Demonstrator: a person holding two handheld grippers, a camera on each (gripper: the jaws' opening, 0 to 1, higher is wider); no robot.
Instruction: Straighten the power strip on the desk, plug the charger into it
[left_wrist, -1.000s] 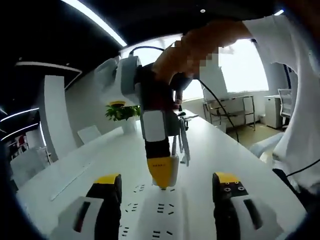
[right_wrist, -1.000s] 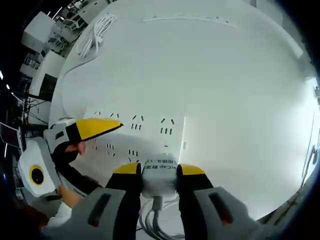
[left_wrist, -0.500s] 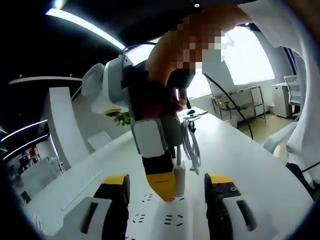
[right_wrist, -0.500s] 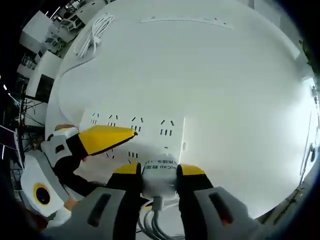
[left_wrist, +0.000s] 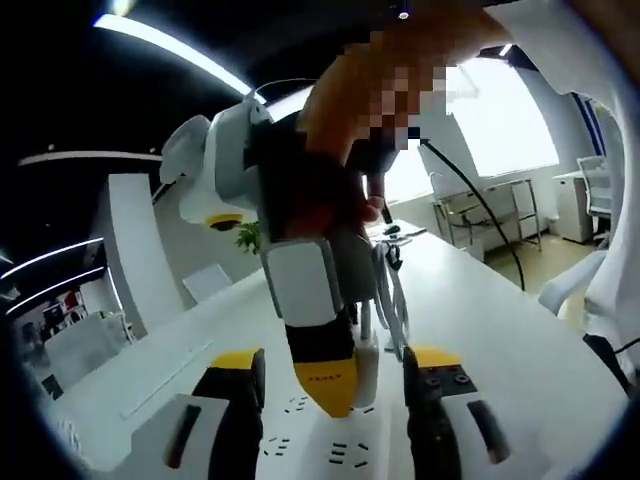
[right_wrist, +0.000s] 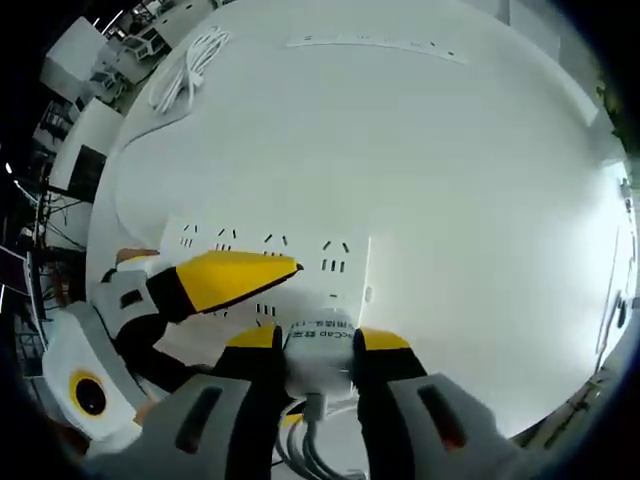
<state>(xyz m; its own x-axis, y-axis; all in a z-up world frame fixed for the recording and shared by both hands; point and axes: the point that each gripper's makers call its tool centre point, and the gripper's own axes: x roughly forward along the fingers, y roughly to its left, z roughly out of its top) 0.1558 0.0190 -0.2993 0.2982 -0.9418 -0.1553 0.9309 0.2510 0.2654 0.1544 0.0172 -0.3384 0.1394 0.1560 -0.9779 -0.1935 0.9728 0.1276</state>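
- Since a second ago, the left gripper (right_wrist: 245, 275) has slid further over the power strip (right_wrist: 345, 262); its jaws stand apart, pressing down (I think) to keep it steady
- right gripper (right_wrist: 318, 345) squeezes the charger (right_wrist: 320, 350) tight, right above the sockets, on the white desk (right_wrist: 450, 150)

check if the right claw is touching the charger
Touching. In the right gripper view the right claw has its two yellow-tipped jaws pressed against both sides of the white charger, no gap visible, just above the power strip.
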